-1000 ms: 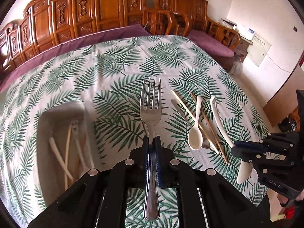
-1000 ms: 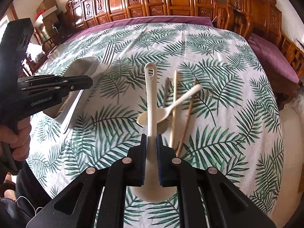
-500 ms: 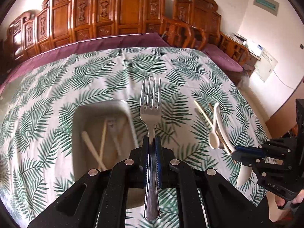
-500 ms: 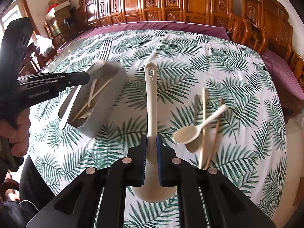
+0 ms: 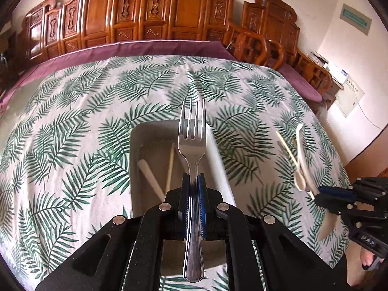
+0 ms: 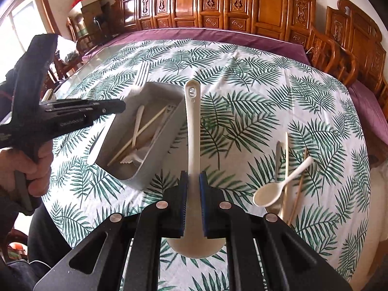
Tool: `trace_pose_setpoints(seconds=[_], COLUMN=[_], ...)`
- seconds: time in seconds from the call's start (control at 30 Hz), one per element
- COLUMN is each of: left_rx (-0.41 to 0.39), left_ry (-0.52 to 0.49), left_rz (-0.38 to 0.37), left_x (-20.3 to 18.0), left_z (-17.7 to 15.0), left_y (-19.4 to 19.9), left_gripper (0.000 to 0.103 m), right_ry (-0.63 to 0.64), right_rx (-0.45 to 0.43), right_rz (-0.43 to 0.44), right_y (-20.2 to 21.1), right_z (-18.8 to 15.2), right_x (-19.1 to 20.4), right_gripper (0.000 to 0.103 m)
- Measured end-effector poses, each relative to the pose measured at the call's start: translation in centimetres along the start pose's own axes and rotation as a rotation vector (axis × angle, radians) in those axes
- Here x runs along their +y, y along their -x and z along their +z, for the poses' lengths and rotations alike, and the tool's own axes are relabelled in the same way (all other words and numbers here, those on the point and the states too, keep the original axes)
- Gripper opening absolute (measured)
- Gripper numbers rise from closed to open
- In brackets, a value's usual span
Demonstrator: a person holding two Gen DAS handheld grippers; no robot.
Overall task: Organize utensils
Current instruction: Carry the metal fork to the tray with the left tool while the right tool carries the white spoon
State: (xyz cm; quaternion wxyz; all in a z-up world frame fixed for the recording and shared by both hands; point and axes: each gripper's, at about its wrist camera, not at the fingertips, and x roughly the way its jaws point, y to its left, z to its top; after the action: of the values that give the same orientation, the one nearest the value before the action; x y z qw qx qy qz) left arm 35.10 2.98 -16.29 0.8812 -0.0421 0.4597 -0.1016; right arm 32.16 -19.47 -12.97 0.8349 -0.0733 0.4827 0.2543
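Note:
My left gripper [image 5: 193, 179] is shut on a metal fork [image 5: 192, 145] and holds it tines forward above the grey utensil bin [image 5: 145, 133]. The bin [image 6: 160, 143] holds chopsticks and white plastic utensils. My right gripper [image 6: 193, 177] is shut on the handle of a large white ladle [image 6: 192, 131], just right of the bin. The left gripper also shows in the right wrist view [image 6: 118, 108], the right one in the left wrist view [image 5: 322, 191].
A white spoon [image 6: 281, 184], chopsticks [image 6: 287, 169] and a metal utensil [image 6: 277, 160] lie on the leaf-print tablecloth [image 6: 242, 84] to the right. Carved wooden chairs [image 5: 155, 12] line the far table edge. A person's hand [image 6: 36, 167] holds the left gripper.
Both grippers have swung left toward the bin. The fork has moved from over the bare cloth to above the bin. The ladle has come up beside the bin's right wall.

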Motion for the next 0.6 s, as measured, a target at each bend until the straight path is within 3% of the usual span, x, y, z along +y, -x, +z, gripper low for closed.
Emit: trace_pose_setpoints(seconds=[0.6], left_rx=[0.049], left_ry=[0.037], left_rz=[0.005], left_x=[2.4], left_z=[-0.4], left_y=[-3.2], left_gripper=[0.006], right_ry=[0.036], right_rx=[0.013], right_rz=[0.017], right_y=[-2.2], right_z=[2.7], right_x=[2.5], right_gripper=[0.012])
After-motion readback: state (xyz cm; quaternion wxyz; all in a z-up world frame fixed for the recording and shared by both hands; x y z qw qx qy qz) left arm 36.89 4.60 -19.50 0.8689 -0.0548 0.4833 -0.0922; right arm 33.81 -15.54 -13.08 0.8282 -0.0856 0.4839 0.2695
